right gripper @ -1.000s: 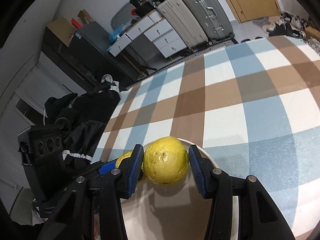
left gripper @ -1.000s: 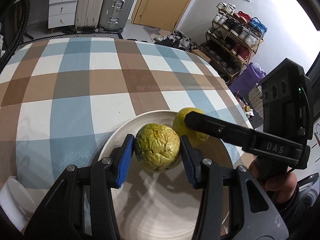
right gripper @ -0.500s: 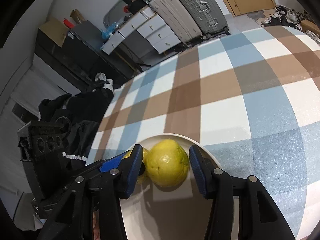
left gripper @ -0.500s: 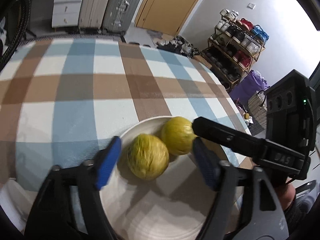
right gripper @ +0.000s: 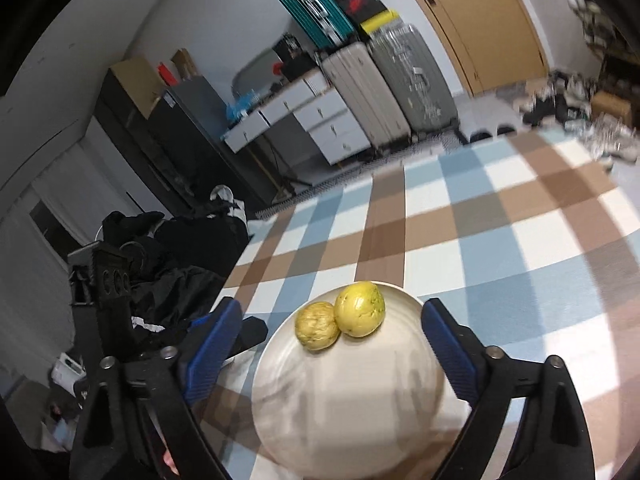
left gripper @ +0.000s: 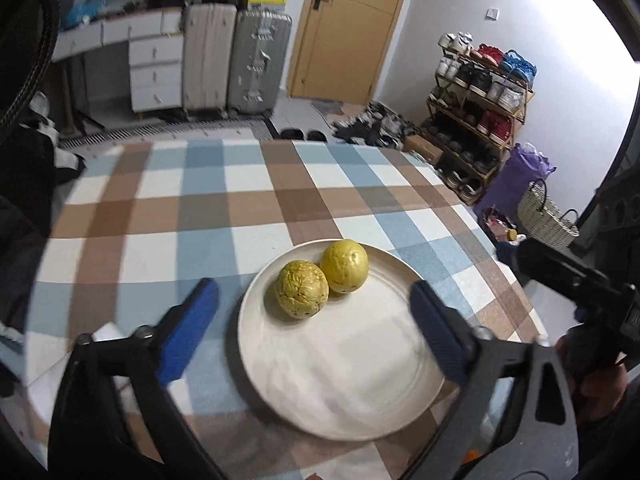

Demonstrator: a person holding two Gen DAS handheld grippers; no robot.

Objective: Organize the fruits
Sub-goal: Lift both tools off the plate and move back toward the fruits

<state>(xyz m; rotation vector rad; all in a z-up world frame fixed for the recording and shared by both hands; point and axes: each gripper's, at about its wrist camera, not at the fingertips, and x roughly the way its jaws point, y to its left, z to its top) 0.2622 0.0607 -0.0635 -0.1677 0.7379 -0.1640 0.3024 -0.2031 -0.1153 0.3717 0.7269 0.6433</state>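
Observation:
Two yellow-green fruits lie side by side, touching, on the far part of a cream plate [left gripper: 352, 380]. One is the wrinkled fruit [left gripper: 302, 295], the other the smooth fruit [left gripper: 345, 266]. My left gripper [left gripper: 312, 286] hovers above and behind them, its blue-padded jaws opening wide with nothing pressed between them. In the right wrist view the wrinkled fruit [right gripper: 318, 331] and smooth fruit [right gripper: 360, 309] rest on the same plate [right gripper: 348, 400]. My right gripper [right gripper: 332, 308] is likewise drawn back, jaws opening and free of both fruits.
The plate stands near the front edge of a table with a blue, brown and white checked cloth [left gripper: 208, 216]. Something white [left gripper: 105, 332] lies left of the plate. Beyond the table stand suitcases [left gripper: 256, 64], drawers [left gripper: 154, 68], a shoe rack [left gripper: 480, 92] and dark clothes [right gripper: 176, 248].
Each gripper was shut on one fruit over the plate. Both have let go, spread their jaws wide and drawn back and up. The fruits now lie on the plate.

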